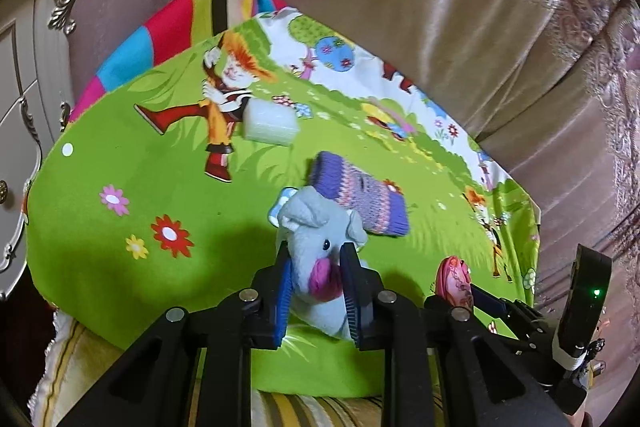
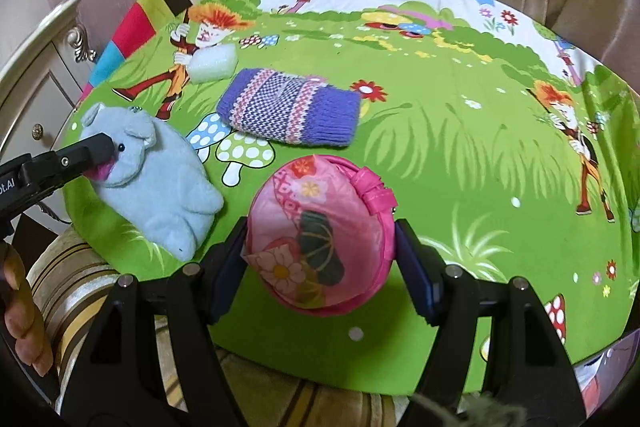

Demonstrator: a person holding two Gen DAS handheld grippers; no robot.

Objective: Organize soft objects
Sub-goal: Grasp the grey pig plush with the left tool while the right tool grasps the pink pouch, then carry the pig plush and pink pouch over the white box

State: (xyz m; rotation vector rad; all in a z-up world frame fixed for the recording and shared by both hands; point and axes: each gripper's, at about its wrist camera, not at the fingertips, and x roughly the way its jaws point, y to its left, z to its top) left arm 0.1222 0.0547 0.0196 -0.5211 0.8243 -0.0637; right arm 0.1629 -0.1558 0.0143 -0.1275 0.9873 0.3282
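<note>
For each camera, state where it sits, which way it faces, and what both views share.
Left wrist: behind the left tongs, facing forward over the green mat; they clamp the elephant.
Right wrist: behind the right tongs, facing the sofa back; they straddle the pink pouch; fingers show left.
Shared: elephant, pouch, knit sleeve, white sponge.

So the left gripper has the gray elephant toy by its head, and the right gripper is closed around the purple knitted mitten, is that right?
Not quite. The left gripper does pinch the gray elephant toy by its head, but the right gripper is closed around the pink pouch, as the right wrist view shows. The purple knitted mitten lies untouched on the green cloth behind it.
</note>
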